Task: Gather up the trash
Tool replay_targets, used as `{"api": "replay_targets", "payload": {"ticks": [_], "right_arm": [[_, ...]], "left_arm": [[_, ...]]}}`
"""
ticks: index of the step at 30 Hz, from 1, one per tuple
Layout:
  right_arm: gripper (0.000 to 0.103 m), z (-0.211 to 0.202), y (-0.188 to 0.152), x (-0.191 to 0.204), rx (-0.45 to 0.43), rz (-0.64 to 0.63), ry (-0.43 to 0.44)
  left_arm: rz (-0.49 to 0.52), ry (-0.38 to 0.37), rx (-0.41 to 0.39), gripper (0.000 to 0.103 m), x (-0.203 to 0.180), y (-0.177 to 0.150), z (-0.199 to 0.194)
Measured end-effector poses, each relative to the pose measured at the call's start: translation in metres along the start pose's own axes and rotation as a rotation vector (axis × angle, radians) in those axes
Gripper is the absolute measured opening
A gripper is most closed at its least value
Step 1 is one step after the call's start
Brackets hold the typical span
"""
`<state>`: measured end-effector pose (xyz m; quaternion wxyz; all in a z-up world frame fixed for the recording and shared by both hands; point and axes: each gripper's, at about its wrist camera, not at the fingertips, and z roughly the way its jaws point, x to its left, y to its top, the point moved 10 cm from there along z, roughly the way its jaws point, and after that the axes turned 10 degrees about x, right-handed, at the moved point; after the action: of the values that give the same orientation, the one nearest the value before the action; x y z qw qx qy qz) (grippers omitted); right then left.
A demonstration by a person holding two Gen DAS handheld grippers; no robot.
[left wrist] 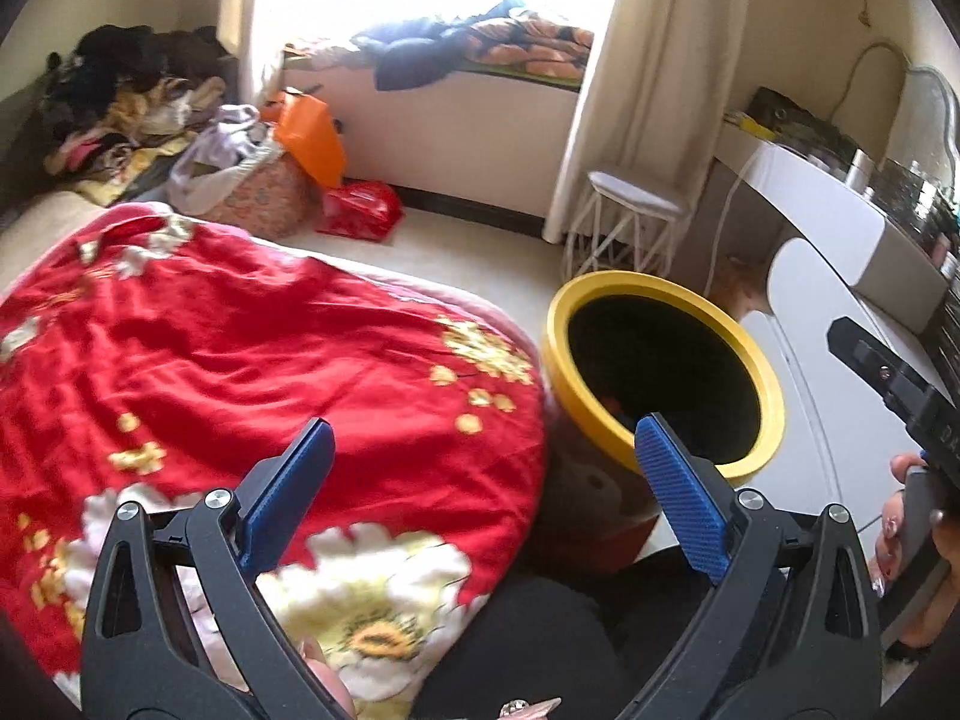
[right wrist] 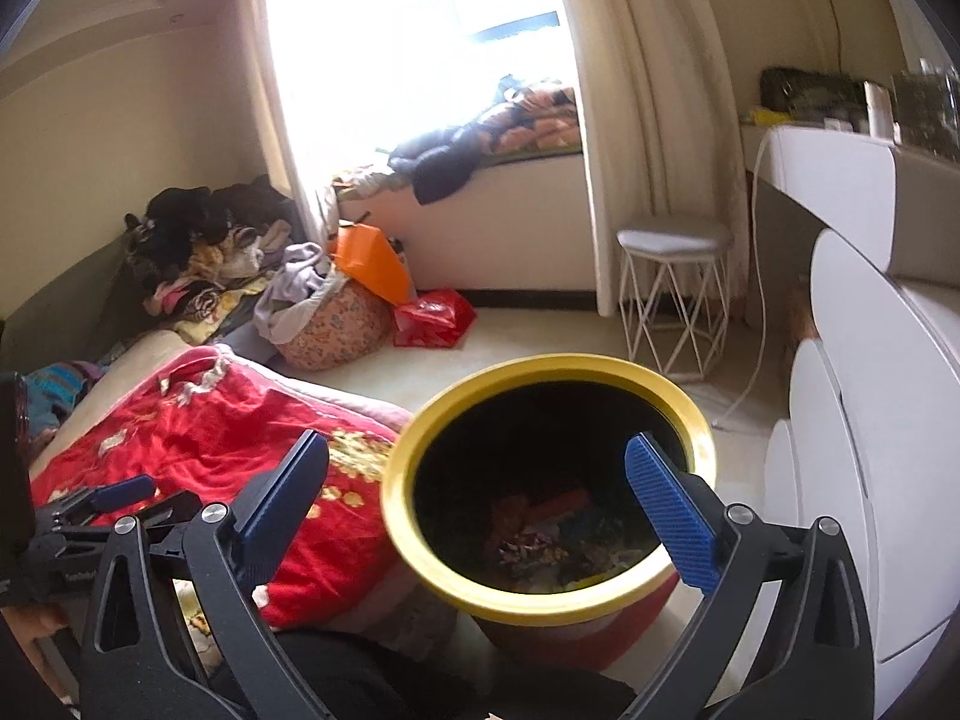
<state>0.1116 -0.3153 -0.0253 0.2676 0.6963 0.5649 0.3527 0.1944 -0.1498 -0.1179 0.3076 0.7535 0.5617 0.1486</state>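
Note:
A round trash bin with a yellow rim [left wrist: 636, 283] and a red body stands on the floor beside the bed. In the right wrist view its rim [right wrist: 540, 605] is close below me, and crumpled wrappers [right wrist: 534, 531] lie at its dark bottom. My left gripper [left wrist: 486, 426] is open with nothing between its blue pads; it hangs over the edge of the red flowered quilt [left wrist: 240, 348], its right finger over the bin's near rim. My right gripper [right wrist: 478, 443] is open and empty over the bin's mouth. A hand [left wrist: 900, 528] shows at the right edge of the left wrist view.
The red quilt [right wrist: 228, 420] covers the bed on the left. Behind the bin stand a white wire stool [right wrist: 672, 240] and a white dresser [right wrist: 870, 360] on the right. A basket of clothes [left wrist: 252, 180], an orange bag [left wrist: 312, 132] and a red bag [left wrist: 360, 210] sit by the window seat.

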Motion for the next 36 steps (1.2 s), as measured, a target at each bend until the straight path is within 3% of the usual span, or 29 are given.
{"api": "replay_targets", "payload": {"ticks": [12,20,25,36], "right_arm": [[0.097,-0.038,-0.002,0.052,-0.165,-0.072,0.029],[0.097,-0.066,-0.014,0.069,-0.285,-0.073,-0.012],[0.097,-0.082,-0.018,0.081,-0.375,-0.129,-0.056],[0.097,-0.080,-0.023,0.085,-0.371,-0.148,-0.061]], "left_arm": [[-0.056,0.073,-0.127,0.092,0.037,-0.011,-0.053],[-0.079,0.117,-0.218,0.092,0.056,-0.022,-0.079],[-0.069,0.107,-0.253,0.092,0.058,-0.030,-0.087],[-0.062,0.113,-0.279,0.092,0.060,-0.035,-0.089]]}}
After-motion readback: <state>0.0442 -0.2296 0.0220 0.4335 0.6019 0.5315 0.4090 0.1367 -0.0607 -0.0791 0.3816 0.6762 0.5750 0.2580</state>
